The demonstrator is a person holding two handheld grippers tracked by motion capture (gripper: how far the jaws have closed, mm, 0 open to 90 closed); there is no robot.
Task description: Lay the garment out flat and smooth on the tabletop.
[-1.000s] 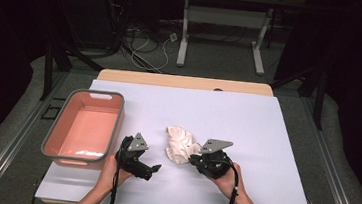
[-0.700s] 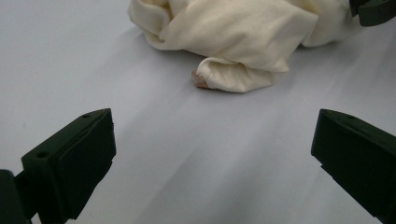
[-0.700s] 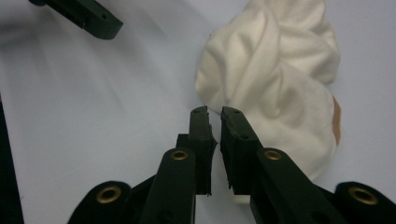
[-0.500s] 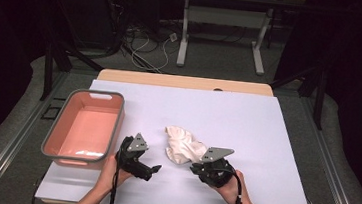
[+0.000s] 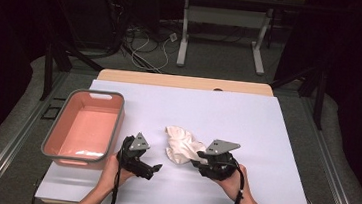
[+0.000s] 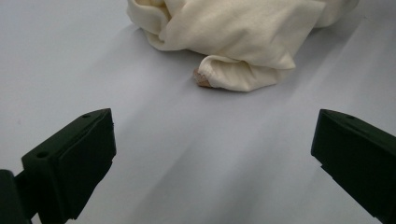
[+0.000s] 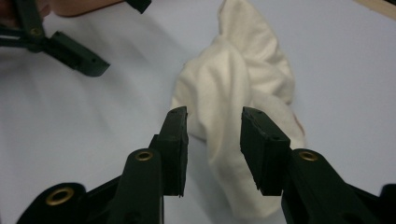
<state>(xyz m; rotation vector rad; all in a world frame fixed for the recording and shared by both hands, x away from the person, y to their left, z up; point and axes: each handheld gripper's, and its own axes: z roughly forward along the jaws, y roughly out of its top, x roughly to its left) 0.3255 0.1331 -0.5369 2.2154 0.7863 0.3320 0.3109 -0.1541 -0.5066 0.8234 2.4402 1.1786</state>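
Cream cloth (image 5: 182,146) lies crumpled mid-tabletop (image 5: 265,140), I see from above. My left hand-held gripper (image 6: 212,154) gapes wide before it. My right hand-held gripper (image 7: 214,140), just opening, straddles a fold unpinched.

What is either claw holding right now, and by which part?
Nothing. The right claw has just been opening, jaws apart around a fold of the cream cloth; the left claw stands open, short of it.

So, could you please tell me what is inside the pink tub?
The pink tub shows only its bare pink floor with a pale glare near the front; the near wall hides the strip of floor right behind it.
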